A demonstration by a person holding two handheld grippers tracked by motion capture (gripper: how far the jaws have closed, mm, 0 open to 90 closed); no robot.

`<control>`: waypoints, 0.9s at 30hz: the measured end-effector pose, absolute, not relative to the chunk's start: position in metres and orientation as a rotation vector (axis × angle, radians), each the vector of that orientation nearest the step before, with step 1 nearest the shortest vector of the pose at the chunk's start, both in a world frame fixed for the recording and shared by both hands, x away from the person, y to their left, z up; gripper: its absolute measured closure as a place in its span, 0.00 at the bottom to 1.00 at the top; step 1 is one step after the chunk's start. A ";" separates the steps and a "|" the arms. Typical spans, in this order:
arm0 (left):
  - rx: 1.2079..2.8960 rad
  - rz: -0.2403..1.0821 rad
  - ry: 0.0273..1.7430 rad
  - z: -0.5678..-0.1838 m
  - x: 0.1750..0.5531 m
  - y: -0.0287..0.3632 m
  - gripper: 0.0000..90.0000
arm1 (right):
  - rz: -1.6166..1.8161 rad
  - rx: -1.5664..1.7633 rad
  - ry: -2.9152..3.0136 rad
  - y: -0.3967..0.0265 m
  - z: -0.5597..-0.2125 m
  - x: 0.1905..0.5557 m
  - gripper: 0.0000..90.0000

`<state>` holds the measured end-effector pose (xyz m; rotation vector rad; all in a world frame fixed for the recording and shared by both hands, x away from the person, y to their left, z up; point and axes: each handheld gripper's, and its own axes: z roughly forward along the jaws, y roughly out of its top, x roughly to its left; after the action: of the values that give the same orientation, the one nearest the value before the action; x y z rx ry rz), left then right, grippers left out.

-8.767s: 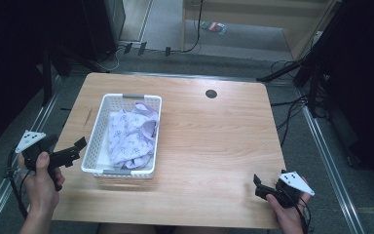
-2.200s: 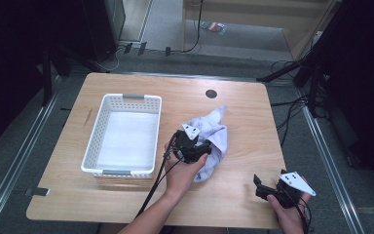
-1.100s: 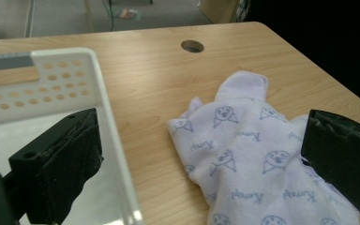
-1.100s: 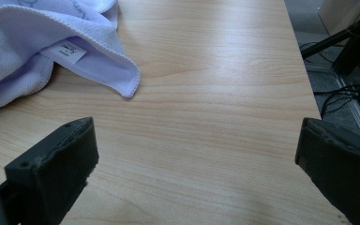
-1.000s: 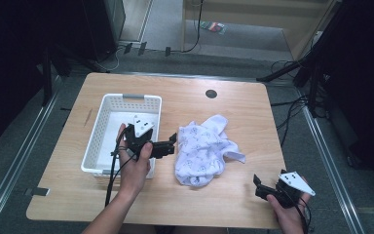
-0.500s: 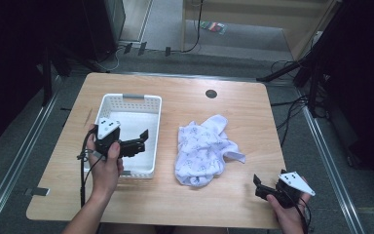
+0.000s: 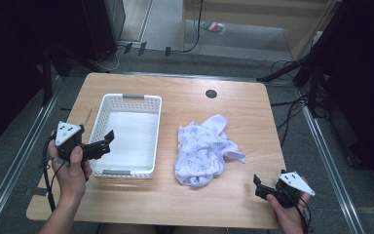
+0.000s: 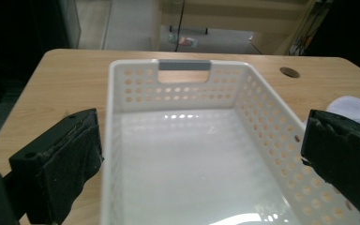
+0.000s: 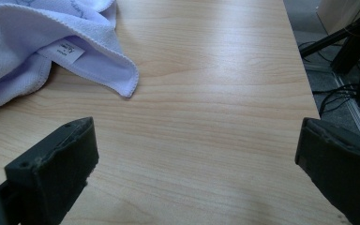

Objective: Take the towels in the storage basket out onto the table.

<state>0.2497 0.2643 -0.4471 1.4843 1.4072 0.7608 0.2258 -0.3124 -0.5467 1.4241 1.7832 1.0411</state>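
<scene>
1 label [image 9: 68,50] on the cloth [image 7: 203,152] shows from the right claw [image 9: 194,168].

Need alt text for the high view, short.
A crumpled pale cloth lies on a wooden table, to the right of an empty white basket. The left gripper, jaws open, is held at the basket's near left corner; the right gripper, also open, rests near the table's front right edge.

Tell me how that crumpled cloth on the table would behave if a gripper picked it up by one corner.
The cloth lies in soft folds, so it would probably hang limp and unfold. Its thin hemmed edge suggests it is light. The terry-like weave should give the pads fair grip.
</scene>
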 end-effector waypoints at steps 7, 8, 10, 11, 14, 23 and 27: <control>1.473 0.772 1.438 -0.460 0.242 0.292 0.00 | 1.038 1.425 1.782 -0.312 -0.547 0.226 0.00; 1.467 0.761 1.452 -0.462 0.241 0.299 0.00 | 1.040 1.425 1.781 -0.312 -0.547 0.226 0.00; 1.450 0.759 1.466 -0.466 0.238 0.307 0.00 | 1.039 1.425 1.782 -0.312 -0.547 0.226 0.00; 1.444 0.762 1.471 -0.467 0.237 0.312 0.00 | 1.038 1.425 1.782 -0.312 -0.547 0.226 0.00; 1.434 0.793 1.472 -0.472 0.231 0.323 0.00 | 1.039 1.427 1.781 -0.313 -0.547 0.226 0.00; 1.418 0.820 1.468 -0.487 0.219 0.347 0.00 | 1.033 1.427 1.779 -0.312 -0.547 0.226 0.00; 1.415 0.819 1.476 -0.497 0.216 0.353 0.00 | 1.031 1.431 1.776 -0.312 -0.547 0.226 0.00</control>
<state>0.2162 0.3534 -0.4970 1.4147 1.4764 0.8191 0.2261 -0.3124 -0.5468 1.4305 1.7760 1.0314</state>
